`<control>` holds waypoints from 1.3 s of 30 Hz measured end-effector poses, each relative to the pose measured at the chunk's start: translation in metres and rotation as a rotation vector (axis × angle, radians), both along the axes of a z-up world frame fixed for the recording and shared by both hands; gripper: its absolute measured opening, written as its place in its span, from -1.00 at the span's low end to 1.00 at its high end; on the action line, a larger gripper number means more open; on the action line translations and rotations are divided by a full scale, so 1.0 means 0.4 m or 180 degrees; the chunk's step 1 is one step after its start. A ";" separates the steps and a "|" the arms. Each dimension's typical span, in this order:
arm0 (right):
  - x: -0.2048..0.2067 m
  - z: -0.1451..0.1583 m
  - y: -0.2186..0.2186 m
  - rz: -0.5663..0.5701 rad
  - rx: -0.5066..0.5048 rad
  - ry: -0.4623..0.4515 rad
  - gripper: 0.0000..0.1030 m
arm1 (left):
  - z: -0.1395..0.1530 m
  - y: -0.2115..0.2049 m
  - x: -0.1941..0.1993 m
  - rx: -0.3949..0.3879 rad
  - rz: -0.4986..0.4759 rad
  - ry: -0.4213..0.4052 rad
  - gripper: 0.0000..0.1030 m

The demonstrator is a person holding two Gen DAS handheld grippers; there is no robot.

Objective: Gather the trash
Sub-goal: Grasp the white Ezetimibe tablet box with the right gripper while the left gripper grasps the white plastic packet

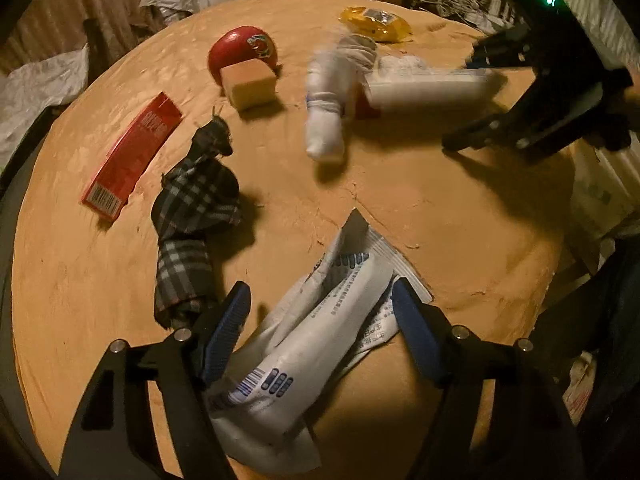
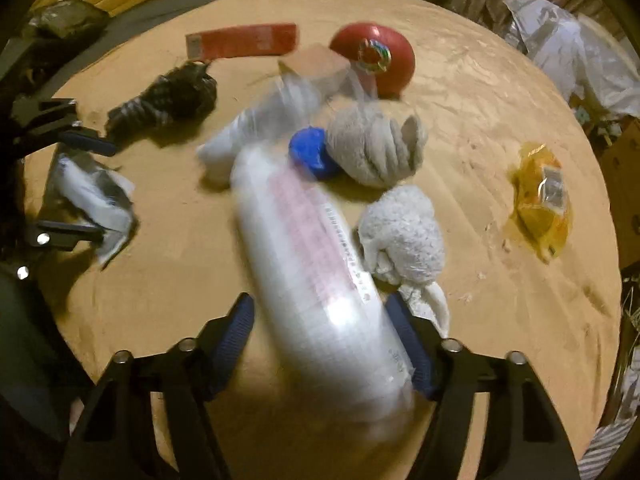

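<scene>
A blurred white plastic bottle (image 2: 320, 280) lies between the right gripper's (image 2: 324, 334) fingers.

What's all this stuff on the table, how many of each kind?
Cloths: 4 (plaid cloth, white sock, grey towel, fluffy cloth)
Wrappers: 2 (white wrapper, yellow wrapper)
Bottle: 1
Red box: 1
Red round object: 1
Sponge block: 1
Total: 10
</scene>
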State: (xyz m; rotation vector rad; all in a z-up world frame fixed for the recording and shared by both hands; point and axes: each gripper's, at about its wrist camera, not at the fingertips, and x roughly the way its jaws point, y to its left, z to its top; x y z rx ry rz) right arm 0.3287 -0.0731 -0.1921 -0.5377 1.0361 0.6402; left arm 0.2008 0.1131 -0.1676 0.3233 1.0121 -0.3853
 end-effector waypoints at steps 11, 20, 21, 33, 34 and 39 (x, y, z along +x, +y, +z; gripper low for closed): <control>-0.121 0.022 -0.120 -0.0333 0.0631 0.0730 -0.04 | -0.040 0.011 -0.028 -0.0201 0.0378 -0.0007 0.37; -0.171 0.085 -0.131 -0.0316 0.0908 0.0630 0.41 | -0.025 0.060 -0.023 -0.0499 0.0561 0.0028 0.36; -0.163 0.079 -0.118 -0.0324 0.0885 0.0642 0.41 | -0.022 0.059 -0.020 -0.0480 0.0570 0.0026 0.36; -0.114 -0.008 0.023 -0.0401 0.0346 0.0612 0.15 | -0.037 0.014 0.015 -0.0331 0.0675 0.0099 0.08; -0.118 -0.008 0.026 -0.0405 0.0330 0.0569 0.14 | -0.037 0.011 0.014 -0.0322 0.0688 0.0081 -0.05; -0.170 -0.004 0.036 -0.0386 0.0301 0.0247 -0.07 | -0.033 -0.021 -0.009 -0.0209 0.0795 -0.0105 -0.23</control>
